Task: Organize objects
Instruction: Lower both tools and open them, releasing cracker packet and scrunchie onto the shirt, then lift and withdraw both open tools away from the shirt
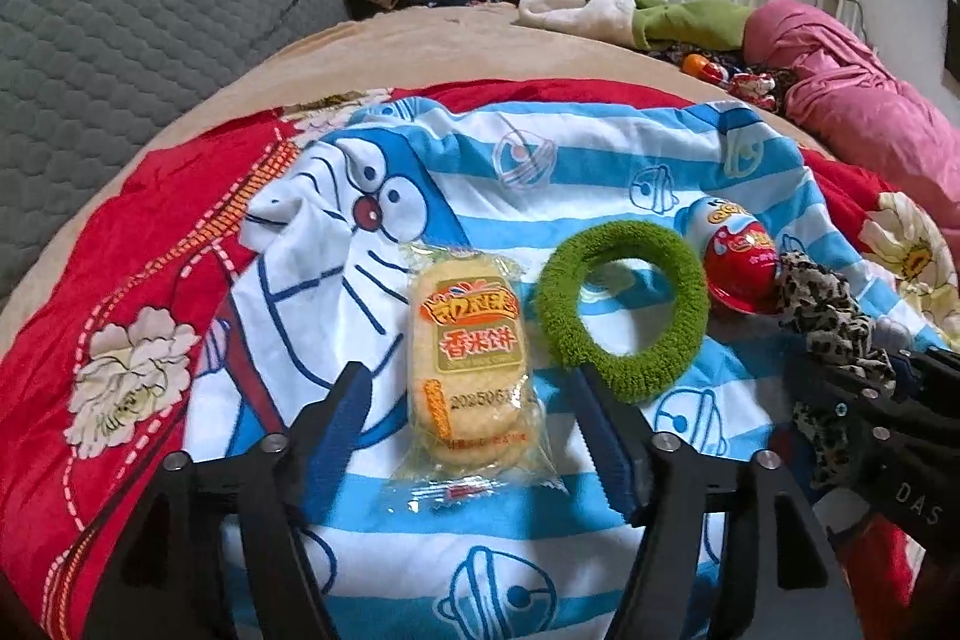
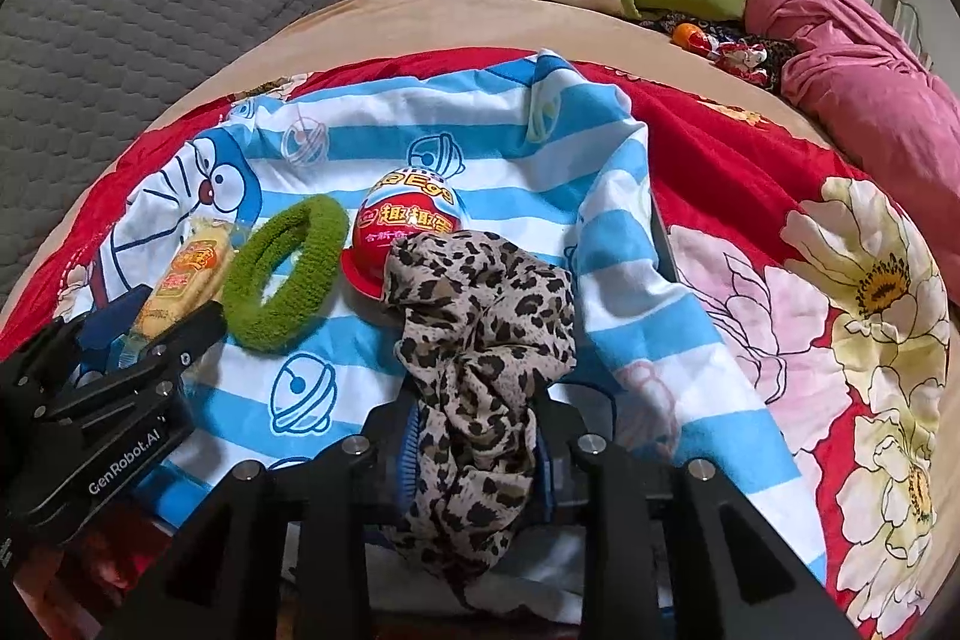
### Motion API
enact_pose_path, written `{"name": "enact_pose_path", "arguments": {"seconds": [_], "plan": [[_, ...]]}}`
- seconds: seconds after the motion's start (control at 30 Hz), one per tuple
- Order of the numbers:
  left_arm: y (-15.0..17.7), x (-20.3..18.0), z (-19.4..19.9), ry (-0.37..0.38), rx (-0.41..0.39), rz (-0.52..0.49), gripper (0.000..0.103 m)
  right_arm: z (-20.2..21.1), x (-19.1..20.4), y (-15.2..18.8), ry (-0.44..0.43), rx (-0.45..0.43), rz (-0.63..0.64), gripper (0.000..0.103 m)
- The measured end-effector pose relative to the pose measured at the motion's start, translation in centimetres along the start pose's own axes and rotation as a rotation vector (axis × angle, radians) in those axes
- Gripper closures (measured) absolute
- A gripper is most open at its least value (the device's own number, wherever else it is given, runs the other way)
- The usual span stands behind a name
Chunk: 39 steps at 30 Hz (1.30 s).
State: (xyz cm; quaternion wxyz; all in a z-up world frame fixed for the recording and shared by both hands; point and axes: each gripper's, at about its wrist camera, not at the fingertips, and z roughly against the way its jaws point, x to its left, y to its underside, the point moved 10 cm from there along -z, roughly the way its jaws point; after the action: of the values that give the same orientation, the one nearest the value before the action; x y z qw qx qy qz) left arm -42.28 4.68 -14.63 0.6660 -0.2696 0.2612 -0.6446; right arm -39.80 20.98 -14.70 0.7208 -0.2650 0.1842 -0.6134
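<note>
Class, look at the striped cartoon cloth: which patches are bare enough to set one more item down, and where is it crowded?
Free: the striped cloth beyond the toy egg, and the cartoon face left of the rice cracker packet. Crowded: the near row of packet, green ring, egg and leopard scrunchie, with both grippers there.

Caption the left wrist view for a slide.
Open left hand-held gripper straddling a rice cracker packet on a striped cartoon towel, beside a green scrunchie.
</note>
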Motion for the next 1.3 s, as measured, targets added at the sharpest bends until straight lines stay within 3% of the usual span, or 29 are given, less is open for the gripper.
{"name": "enact_pose_path", "arguments": {"seconds": [0.17,0.4,0.5,0.77,1.3], "plan": [[0.3,-0.3,0.0,0.016,0.020,-0.005,0.029,0.2,0.3,0.0,0.004,0.002,0.015,0.059],[0.4,-0.3,0.2,0.017,0.029,-0.011,0.028,0.5,0.1,-0.1,0.021,-0.002,0.023,0.055],[0.4,-0.5,0.3,0.044,0.038,-0.003,0.028,0.7,0.0,-0.3,0.029,-0.009,0.022,0.051],[0.1,0.2,1.2,0.028,0.028,0.000,0.025,1.8,-0.4,-0.9,0.051,-0.041,0.018,0.041],[-0.4,-0.2,2.8,0.013,0.008,-0.034,0.025,3.4,-0.5,-1.6,0.043,-0.078,0.013,0.038]]}}
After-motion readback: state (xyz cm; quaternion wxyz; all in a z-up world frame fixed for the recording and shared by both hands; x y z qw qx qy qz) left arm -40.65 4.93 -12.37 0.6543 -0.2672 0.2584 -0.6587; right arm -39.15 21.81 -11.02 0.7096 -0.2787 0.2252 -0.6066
